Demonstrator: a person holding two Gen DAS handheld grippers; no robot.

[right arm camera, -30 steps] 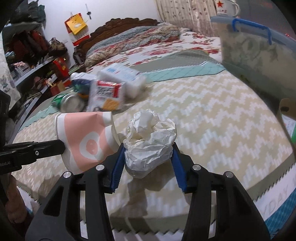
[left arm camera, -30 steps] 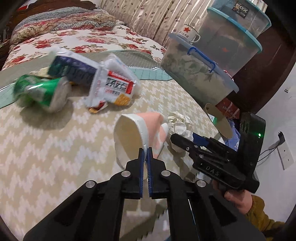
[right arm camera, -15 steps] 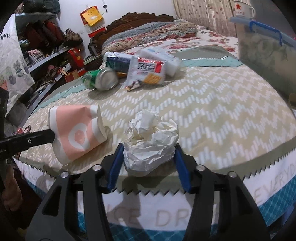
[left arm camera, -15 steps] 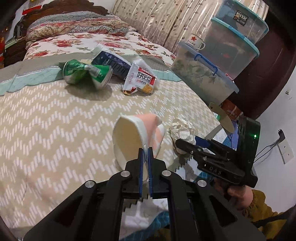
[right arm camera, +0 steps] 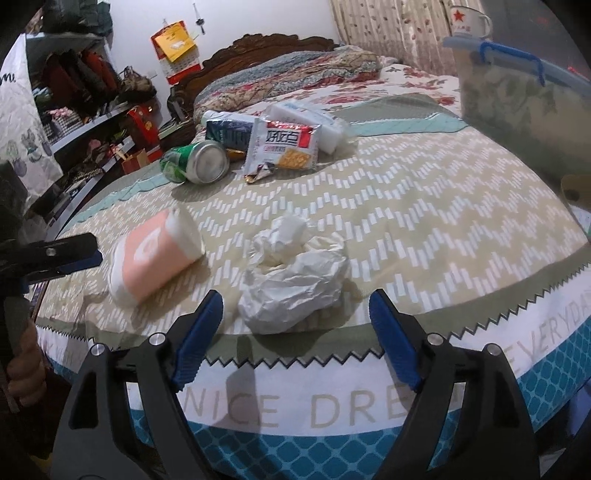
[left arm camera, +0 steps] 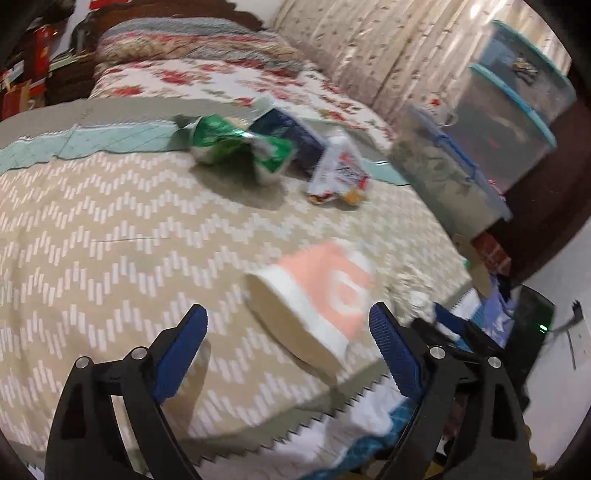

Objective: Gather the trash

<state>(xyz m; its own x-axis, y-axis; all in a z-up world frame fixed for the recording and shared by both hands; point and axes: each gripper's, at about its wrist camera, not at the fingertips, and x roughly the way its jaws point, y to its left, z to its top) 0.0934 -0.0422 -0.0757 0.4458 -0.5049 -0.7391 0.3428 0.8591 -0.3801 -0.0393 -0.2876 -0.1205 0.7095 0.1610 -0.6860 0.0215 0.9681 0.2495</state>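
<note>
A pink and white paper cup [left arm camera: 317,299] lies on its side on the bed near the front edge; it also shows in the right wrist view [right arm camera: 155,258]. My left gripper [left arm camera: 288,343] is open and empty just in front of it. A crumpled white paper wad [right arm camera: 295,273] lies on the bed. My right gripper [right arm camera: 295,332] is open and empty just in front of the wad, apart from it. Farther back lie a crushed green can [right arm camera: 195,162], a snack wrapper [right arm camera: 284,147] and a dark blue pack [right arm camera: 229,134].
The bed has a beige zigzag cover [right arm camera: 424,206] with a sawtooth front edge. Stacked clear storage boxes [left arm camera: 491,140] stand on the right, with a white mug [right arm camera: 469,20] on one. Shelves with clutter [right arm camera: 85,107] stand on the left. The headboard and pillows are behind.
My left gripper has opened and let go of the cup, which now lies on the bed. My right gripper has opened off the paper wad and pulled back.
</note>
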